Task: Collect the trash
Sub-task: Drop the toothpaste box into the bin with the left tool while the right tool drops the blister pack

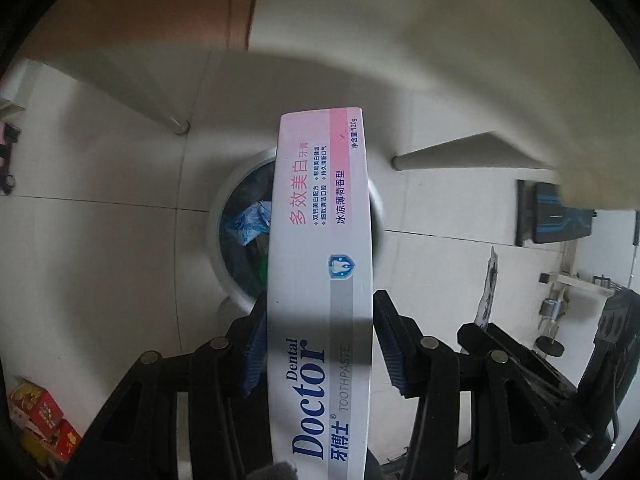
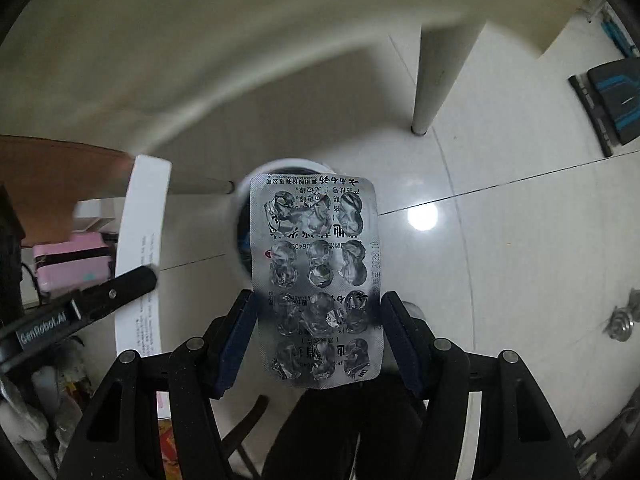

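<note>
Both hand-held grippers over the bin

The left hand-held gripper (image 1: 320, 344) pinches a toothpaste box (image 1: 320, 264) at centre frame, its far end above the white bin (image 1: 218, 236) on the floor. The right hand-held gripper (image 2: 318, 340) pinches an emptied blister pack (image 2: 318, 276), hanging over the bin (image 2: 256, 176) at mid-frame
</note>
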### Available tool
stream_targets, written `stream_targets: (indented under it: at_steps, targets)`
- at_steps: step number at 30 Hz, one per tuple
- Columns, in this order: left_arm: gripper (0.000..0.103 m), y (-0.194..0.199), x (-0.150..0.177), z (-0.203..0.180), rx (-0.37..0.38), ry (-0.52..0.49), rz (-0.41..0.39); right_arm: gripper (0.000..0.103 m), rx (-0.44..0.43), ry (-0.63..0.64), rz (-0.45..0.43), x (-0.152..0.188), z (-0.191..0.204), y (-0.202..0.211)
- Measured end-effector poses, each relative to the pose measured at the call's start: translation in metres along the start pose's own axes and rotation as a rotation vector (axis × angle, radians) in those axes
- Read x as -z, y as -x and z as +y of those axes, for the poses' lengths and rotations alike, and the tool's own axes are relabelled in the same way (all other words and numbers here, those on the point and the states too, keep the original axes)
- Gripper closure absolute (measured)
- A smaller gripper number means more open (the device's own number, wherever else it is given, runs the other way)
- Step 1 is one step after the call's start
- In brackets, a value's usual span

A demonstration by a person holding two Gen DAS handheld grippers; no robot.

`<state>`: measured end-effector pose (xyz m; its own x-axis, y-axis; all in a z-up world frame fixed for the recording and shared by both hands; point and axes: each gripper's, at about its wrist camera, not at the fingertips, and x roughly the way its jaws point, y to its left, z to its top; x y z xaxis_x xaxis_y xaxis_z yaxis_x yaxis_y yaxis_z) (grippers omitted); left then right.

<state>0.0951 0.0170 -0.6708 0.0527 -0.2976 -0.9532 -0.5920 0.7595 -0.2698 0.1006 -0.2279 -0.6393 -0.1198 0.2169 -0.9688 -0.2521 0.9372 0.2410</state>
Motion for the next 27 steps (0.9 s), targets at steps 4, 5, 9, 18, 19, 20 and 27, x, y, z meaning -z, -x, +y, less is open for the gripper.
stream_targets:
  at_steps: [4, 5, 9, 18, 19, 20, 27]
  targets:
    - [0.008, -0.059, -0.016, 0.021, -0.027, 0.015, 0.010, 0.037, -0.024, -0.013, 0.039, -0.017, -0.004, -0.076]
    - [0.000, -0.065, -0.014, 0.025, -0.040, 0.011, 0.012, 0.036, -0.034, -0.012, 0.049, -0.020, -0.005, -0.093]
    - [0.000, -0.072, -0.007, 0.034, -0.080, 0.044, 0.000, 0.002, -0.060, 0.005, 0.092, -0.030, -0.002, -0.132]
    - [0.000, 0.021, 0.039, 0.027, -0.278, 0.029, -0.119, 0.001, 0.108, 0.088, 0.017, -0.008, 0.021, -0.061]
    - [0.000, 0.036, 0.046, 0.029, -0.279, 0.033, -0.124, 0.001, 0.125, 0.094, 0.004, -0.006, 0.025, -0.041]
    - [0.000, 0.048, 0.053, 0.025, -0.283, 0.031, -0.128, 0.001, 0.140, 0.099, -0.004, -0.003, 0.029, -0.025]
    - [0.000, 0.161, 0.096, -0.007, -0.268, -0.020, -0.165, 0.001, 0.187, 0.150, -0.047, 0.029, 0.064, 0.108]
